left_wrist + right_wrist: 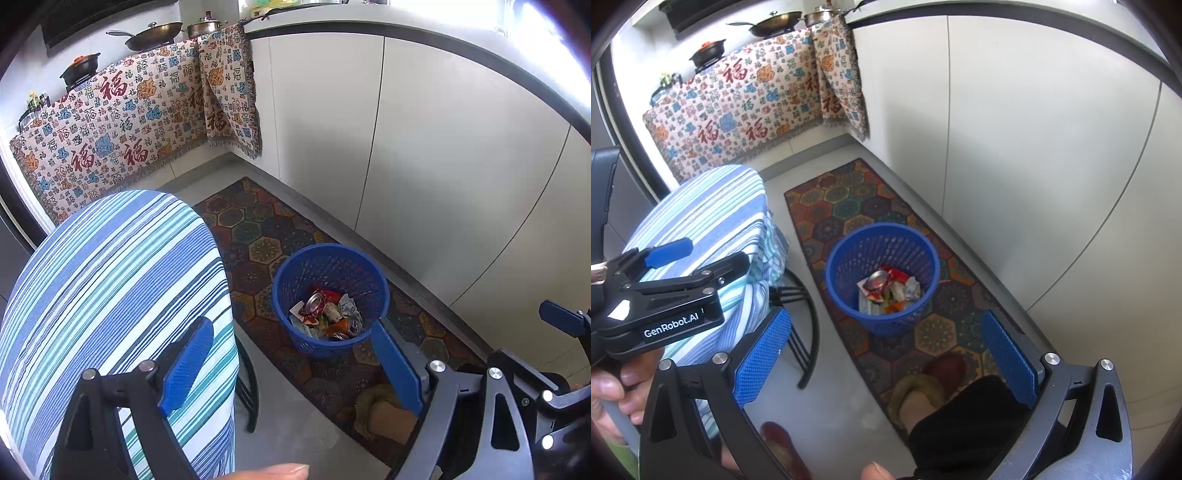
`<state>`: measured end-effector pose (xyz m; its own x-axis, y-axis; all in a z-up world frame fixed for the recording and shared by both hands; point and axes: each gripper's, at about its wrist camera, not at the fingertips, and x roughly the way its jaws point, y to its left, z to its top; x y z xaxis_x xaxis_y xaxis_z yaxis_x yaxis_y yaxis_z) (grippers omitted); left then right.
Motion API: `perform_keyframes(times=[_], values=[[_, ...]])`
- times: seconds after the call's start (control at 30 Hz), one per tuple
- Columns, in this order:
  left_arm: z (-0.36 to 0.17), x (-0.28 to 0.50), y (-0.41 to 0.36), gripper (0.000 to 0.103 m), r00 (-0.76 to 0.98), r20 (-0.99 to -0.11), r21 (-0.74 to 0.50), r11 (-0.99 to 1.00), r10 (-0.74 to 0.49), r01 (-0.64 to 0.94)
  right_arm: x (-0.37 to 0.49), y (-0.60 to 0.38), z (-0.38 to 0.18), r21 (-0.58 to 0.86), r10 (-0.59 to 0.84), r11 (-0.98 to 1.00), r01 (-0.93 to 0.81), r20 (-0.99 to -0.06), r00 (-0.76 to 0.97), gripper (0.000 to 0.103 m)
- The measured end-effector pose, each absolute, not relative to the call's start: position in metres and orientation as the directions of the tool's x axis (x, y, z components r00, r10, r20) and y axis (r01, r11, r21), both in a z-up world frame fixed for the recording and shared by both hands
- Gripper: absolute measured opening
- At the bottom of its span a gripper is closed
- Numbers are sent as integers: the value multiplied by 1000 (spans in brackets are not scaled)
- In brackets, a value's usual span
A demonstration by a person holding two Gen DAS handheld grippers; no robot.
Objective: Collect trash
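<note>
A blue mesh trash basket (373,269) stands on a patterned rug and holds crushed cans (316,303), wrappers and crumpled paper. It also shows in the right wrist view (923,254), with the trash (888,290) inside. My left gripper (291,362) is open and empty, held above the floor just near of the basket. My right gripper (886,354) is open and empty, above the rug near the basket. The left gripper also shows at the left of the right wrist view (701,254), its jaws apart.
A round table with a blue striped cloth (110,288) stands left of the basket, on black legs (801,332). White cabinets (424,166) run along the right. A patterned cloth (122,122) hangs under the stove. The person's slippered feet (923,387) stand on the rug (849,199).
</note>
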<state>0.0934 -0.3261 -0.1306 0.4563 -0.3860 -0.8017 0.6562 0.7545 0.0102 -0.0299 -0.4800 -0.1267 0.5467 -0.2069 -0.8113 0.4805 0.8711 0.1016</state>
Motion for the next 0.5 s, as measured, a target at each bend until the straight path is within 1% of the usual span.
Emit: perform_keyframes(times=[0.5], values=[[-128,92,-329,89,458,-800,14,750,-389,661,-29,-480,-126,103,-206,871,480,-811,547,103]])
